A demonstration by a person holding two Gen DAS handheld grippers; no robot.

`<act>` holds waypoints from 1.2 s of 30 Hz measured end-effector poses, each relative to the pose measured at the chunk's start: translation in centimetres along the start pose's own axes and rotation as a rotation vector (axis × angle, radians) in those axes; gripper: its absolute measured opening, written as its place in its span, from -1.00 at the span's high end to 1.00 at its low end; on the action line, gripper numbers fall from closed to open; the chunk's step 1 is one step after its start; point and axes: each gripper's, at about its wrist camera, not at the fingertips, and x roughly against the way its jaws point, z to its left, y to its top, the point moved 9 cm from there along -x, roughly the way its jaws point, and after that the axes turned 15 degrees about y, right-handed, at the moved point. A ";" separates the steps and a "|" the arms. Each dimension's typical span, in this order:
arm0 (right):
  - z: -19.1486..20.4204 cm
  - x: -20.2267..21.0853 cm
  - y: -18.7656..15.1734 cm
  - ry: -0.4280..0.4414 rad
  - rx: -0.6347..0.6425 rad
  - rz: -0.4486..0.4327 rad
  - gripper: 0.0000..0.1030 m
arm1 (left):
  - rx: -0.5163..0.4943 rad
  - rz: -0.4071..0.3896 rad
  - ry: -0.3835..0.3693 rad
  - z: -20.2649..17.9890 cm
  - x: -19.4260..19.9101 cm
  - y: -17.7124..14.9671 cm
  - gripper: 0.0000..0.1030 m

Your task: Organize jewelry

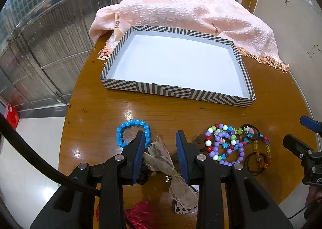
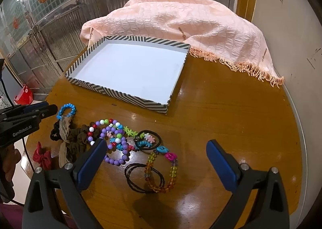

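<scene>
Near the front of the round wooden table (image 1: 271, 92) lies a heap of jewelry: a blue bead bracelet (image 1: 132, 122) (image 2: 69, 106), purple and mixed-colour bead bracelets (image 1: 215, 149) (image 2: 115, 161), an amber bead bracelet (image 2: 173, 170) and black hair ties (image 2: 136, 180). A brown scrunchie with a gauze ribbon (image 1: 161, 158) (image 2: 78, 136) lies beside the blue bracelet. My left gripper (image 1: 160, 138) (image 2: 51, 109) hovers over that ribbon, its jaws partly apart and pressing on nothing. My right gripper (image 2: 156, 143) (image 1: 293, 130) stands wide open above the bead heap. The striped tray (image 1: 171, 90) (image 2: 120, 92) behind is empty.
A pink fringed cloth (image 1: 181, 11) (image 2: 171, 19) is draped over the table's far side, right behind the tray. A red bow (image 1: 138, 210) (image 2: 42, 156) lies at the near left edge. Metal gates and a white wall surround the table.
</scene>
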 end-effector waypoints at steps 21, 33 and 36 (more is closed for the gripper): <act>-0.9 -0.4 -0.8 0.022 -0.045 0.026 -0.96 | -0.088 0.029 -0.077 -3.9 -1.1 0.4 0.68; 0.1 -0.9 -0.8 0.029 -0.001 0.048 -0.59 | -0.142 0.120 -0.194 -5.7 -2.5 0.6 0.68; 0.0 -1.0 -1.3 0.057 -0.031 0.053 -0.44 | -0.152 0.136 -0.244 -6.2 -2.8 1.2 0.67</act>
